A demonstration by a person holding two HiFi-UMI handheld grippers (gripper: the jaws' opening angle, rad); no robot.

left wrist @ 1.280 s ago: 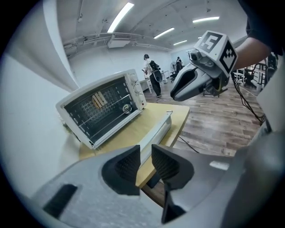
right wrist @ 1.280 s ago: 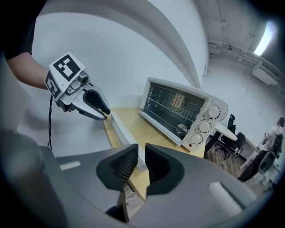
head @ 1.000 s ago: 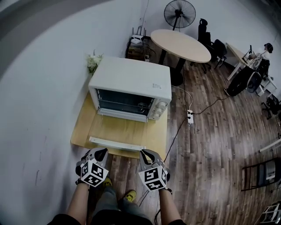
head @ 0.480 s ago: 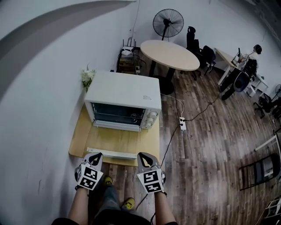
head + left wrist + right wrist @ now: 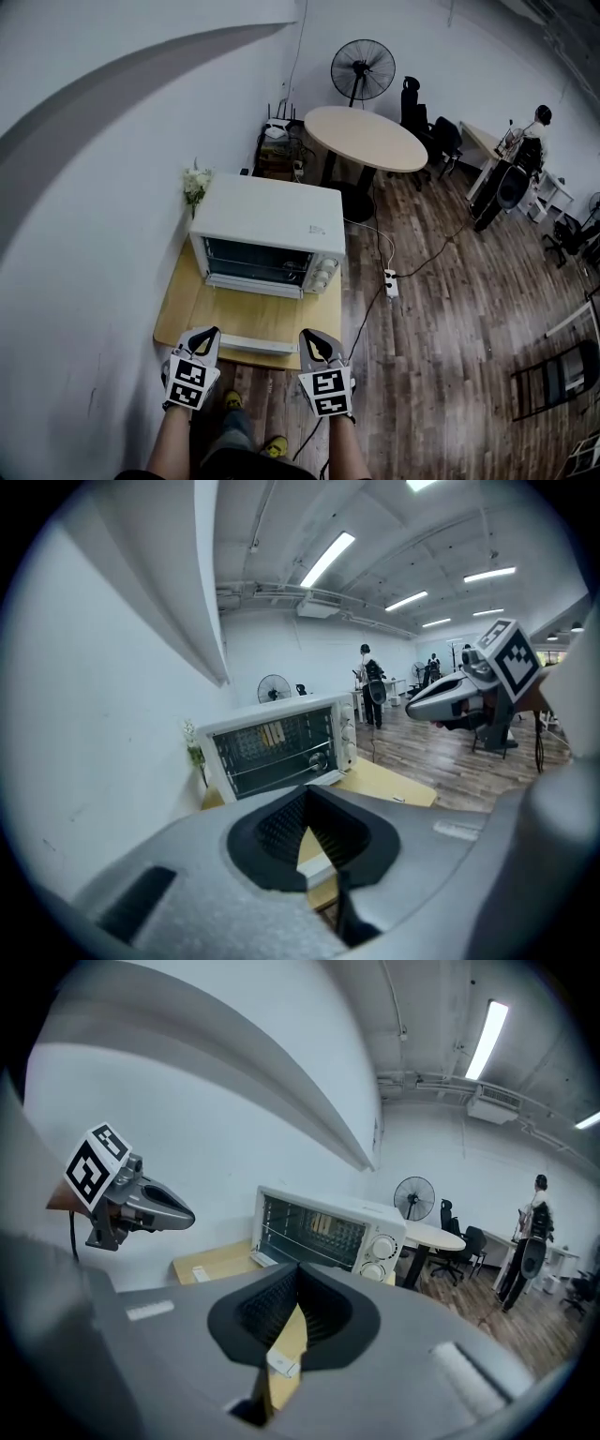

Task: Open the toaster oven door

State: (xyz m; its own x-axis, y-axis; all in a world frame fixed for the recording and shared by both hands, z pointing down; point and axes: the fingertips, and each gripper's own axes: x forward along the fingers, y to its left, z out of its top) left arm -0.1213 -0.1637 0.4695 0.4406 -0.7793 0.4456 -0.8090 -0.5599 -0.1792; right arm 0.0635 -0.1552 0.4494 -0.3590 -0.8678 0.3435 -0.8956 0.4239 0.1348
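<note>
- Both up a bit since before: L gripper (image 5: 207,332) & R gripper (image 5: 315,336) jaws closed tight, nothing held.
- Toaster oven (image 5: 272,216) door (image 5: 247,323) lies flat open. Task looks done.

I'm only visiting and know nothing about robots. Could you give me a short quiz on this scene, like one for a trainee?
1. True or false: the door of the toaster oven is closed.
2. What stands behind the round table? A) a fan B) a fridge C) a ladder
3. Fill in: the left tool and the right tool both have their jaws ____.

Key:
1. False. It lies open and flat.
2. A, the fan.
3. Shut, with nothing held.
</note>
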